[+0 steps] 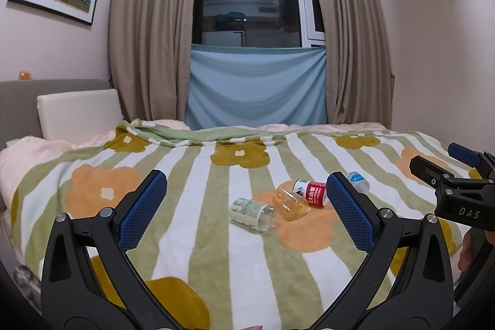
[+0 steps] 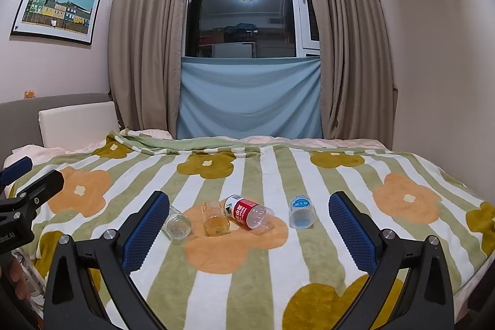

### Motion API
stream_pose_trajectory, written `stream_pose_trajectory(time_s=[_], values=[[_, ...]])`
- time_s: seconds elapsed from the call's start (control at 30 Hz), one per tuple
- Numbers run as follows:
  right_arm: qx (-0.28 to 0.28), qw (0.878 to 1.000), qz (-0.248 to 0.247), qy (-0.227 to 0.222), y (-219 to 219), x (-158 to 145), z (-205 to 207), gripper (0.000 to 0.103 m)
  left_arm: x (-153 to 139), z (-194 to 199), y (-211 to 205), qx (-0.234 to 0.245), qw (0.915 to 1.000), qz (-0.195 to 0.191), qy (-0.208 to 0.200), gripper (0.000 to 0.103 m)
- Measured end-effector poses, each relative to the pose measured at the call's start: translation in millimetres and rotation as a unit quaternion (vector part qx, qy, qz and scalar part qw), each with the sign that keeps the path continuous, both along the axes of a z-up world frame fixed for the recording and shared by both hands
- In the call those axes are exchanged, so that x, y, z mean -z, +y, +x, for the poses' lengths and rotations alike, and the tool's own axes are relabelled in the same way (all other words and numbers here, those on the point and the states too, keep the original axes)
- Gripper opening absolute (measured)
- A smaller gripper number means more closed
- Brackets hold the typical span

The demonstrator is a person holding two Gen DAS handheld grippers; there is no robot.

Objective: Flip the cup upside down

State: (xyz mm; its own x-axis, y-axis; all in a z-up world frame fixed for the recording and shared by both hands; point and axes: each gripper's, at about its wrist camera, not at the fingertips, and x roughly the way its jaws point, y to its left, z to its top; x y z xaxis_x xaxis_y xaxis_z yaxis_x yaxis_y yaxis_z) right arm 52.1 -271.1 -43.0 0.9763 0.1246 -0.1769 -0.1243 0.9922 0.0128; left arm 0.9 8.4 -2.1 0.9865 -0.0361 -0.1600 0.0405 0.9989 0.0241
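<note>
On a bed covered by a green-and-white striped blanket with orange and mustard flowers (image 2: 247,283), four small clear plastic cups made from cut bottles lie in a loose row. From left to right in the right wrist view: a clear cup with a pale green label (image 2: 178,225), an amber-tinted clear cup (image 2: 215,220), a clear cup with a red label (image 2: 247,212) and a clear cup with a blue label (image 2: 300,212). The first three lie on their sides, close together; the amber and red ones look to be touching. The blue-labelled cup sits apart to the right; whether it is upright or already inverted is unclear.

The left gripper (image 1: 247,209) and the right gripper (image 2: 249,225) both hover above the near blanket, jaws spread wide, holding nothing.

The task seems to be at its approach stage, no cup grasped. The next move likely calls for choosing one cup, closing on its thin wall gently, then turning it mouth-down onto the soft blanket.
</note>
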Motion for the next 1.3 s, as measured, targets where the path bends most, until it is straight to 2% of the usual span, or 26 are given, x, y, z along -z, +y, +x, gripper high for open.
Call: stream_pose_trajectory(time_s=[0.43, 0.6, 0.7, 0.83, 1.0, 1.1, 1.3], values=[[-0.007, 1.000, -0.014, 0.016, 8.3, 4.6, 10.3, 0.103, 6.5, 6.4, 2.5, -0.004, 0.9999, 0.005, 0.011, 0.103], [-0.037, 0.998, -0.027, 0.041, 1.4, 0.8, 47.2, 0.103, 14.3, 22.0, 5.4, -0.012, 0.9992, 0.015, 0.034, 0.103], [-0.056, 0.995, -0.064, 0.059, 2.1, -4.3, 83.6, 0.103, 20.9, 37.5, 9.6, -0.012, 0.9982, 0.015, 0.057, 0.103], [-0.098, 0.982, -0.116, 0.111, 8.5, 5.2, 146.6, 0.103, 32.6, 62.5, 17.8, -0.017, 0.9957, 0.013, 0.090, 0.103], [-0.138, 0.960, -0.158, 0.187, 17.7, 38.3, 219.8, 0.103, 49.7, 94.2, 26.9, -0.026, 0.9915, 0.015, 0.127, 0.103], [-0.153, 0.939, -0.198, 0.235, 27.6, 65.7, 265.0, 0.103, 60.3, 108.6, 32.0, -0.031, 0.9890, 0.018, 0.143, 0.103], [-0.183, 0.899, -0.246, 0.313, 43.4, 111.0, 327.4, 0.103, 77.9, 127.6, 40.8, -0.034, 0.9847, 0.008, 0.171, 0.103]])
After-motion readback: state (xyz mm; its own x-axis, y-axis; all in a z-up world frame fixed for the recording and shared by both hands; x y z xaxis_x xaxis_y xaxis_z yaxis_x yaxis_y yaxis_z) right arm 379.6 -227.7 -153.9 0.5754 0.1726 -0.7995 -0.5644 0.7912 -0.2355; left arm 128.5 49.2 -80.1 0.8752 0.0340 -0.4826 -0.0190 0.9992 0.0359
